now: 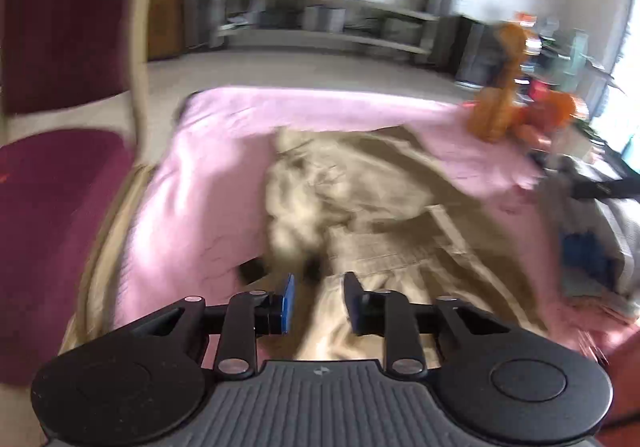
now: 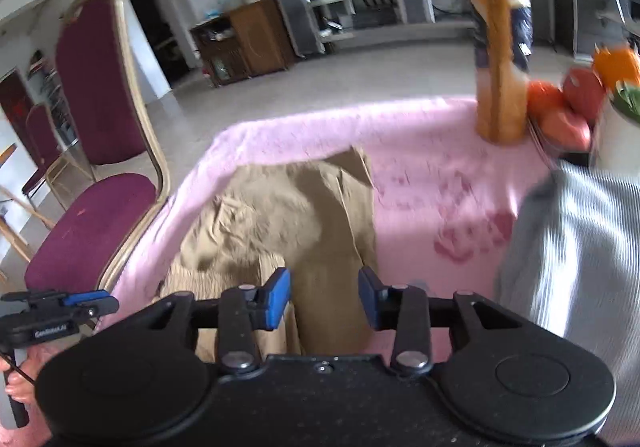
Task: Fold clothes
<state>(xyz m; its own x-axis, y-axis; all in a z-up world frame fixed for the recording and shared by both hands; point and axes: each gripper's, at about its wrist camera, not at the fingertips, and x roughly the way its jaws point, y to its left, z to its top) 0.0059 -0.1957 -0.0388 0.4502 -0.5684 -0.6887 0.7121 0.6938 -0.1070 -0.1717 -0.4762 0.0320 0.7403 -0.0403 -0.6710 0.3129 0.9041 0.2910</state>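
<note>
Khaki trousers (image 2: 280,215) bunched toward the pink-covered table's (image 2: 420,167) left edge, mid-fold probably; left gripper (image 1: 318,297) and right gripper (image 2: 324,297) both part-open, gripping nothing.

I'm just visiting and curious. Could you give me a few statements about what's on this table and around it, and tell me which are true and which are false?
1. The khaki garment lies on a pink cloth. True.
2. A blue chair stands beside the table. False: the chair is maroon with a gold frame.
3. The right gripper shows a gap between its blue pads. True.
4. The grey ribbed garment lies on top of the khaki one. False: it lies apart, to its right.
</note>
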